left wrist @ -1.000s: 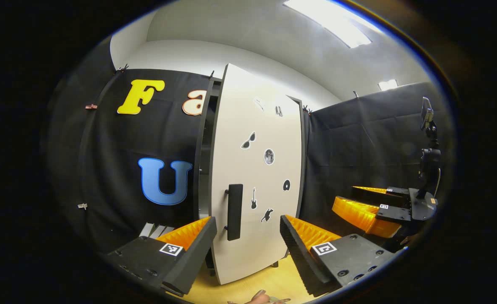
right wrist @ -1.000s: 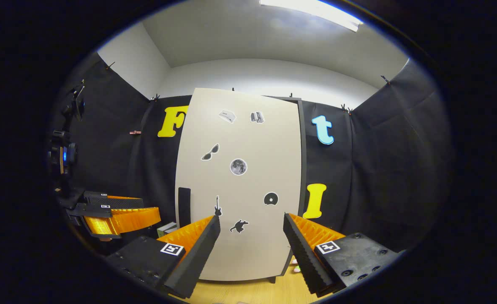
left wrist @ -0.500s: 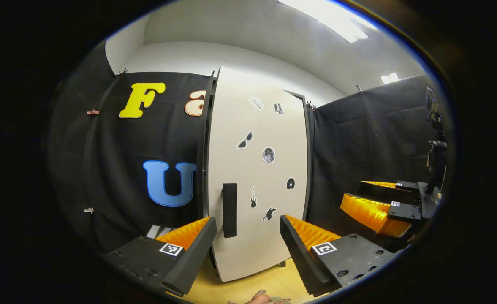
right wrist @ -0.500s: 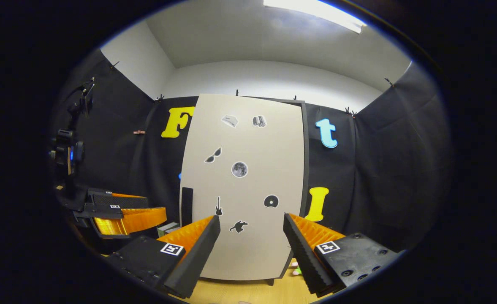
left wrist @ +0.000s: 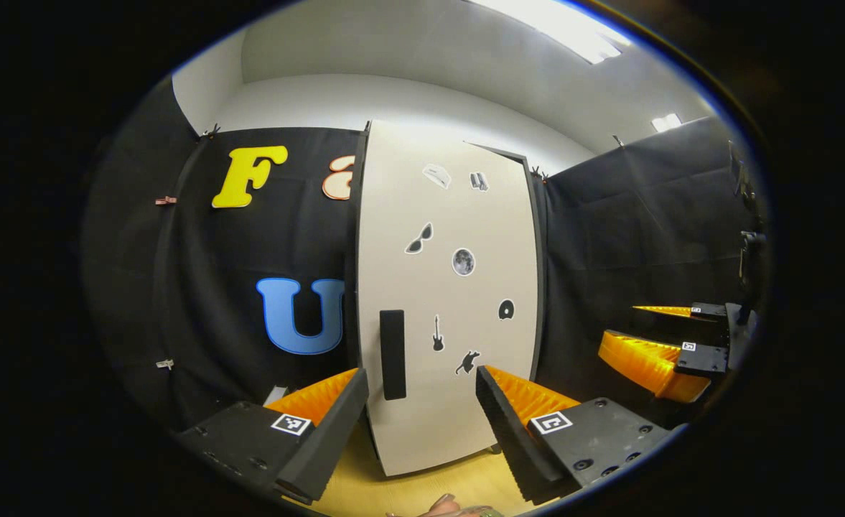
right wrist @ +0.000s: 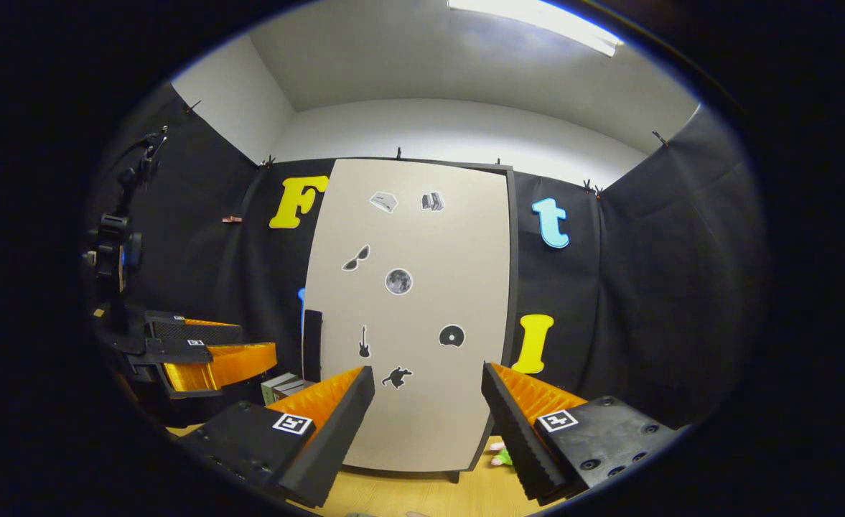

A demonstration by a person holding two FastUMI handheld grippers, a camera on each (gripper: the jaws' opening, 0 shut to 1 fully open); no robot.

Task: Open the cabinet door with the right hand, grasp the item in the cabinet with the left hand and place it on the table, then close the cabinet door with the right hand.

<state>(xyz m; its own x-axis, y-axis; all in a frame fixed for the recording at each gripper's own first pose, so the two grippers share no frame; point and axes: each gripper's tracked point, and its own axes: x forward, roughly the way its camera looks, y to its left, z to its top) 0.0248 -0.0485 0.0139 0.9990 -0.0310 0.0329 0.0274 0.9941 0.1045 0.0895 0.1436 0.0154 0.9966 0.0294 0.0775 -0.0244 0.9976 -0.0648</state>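
The cabinet's pale door, dotted with small dark stickers, stands flat against the cabinet front, its black handle at its left edge. My left gripper is open and empty, a short way in front of the door's lower part. The right gripper hovers farther right, off the door. In the right gripper view the door and handle face me, and my right gripper is open with nothing in it. The left gripper is at the left. A small pale box sits on the table left of the cabinet.
The cabinet stands on a light wooden table. A small pink and green thing lies by the cabinet's right foot. A dark camera stand rises at the left of the booth, also seen as a stand.
The door has swung from ajar, with a dark gap at its handle side, to flush with the cabinet. The right gripper has drifted away from the door.
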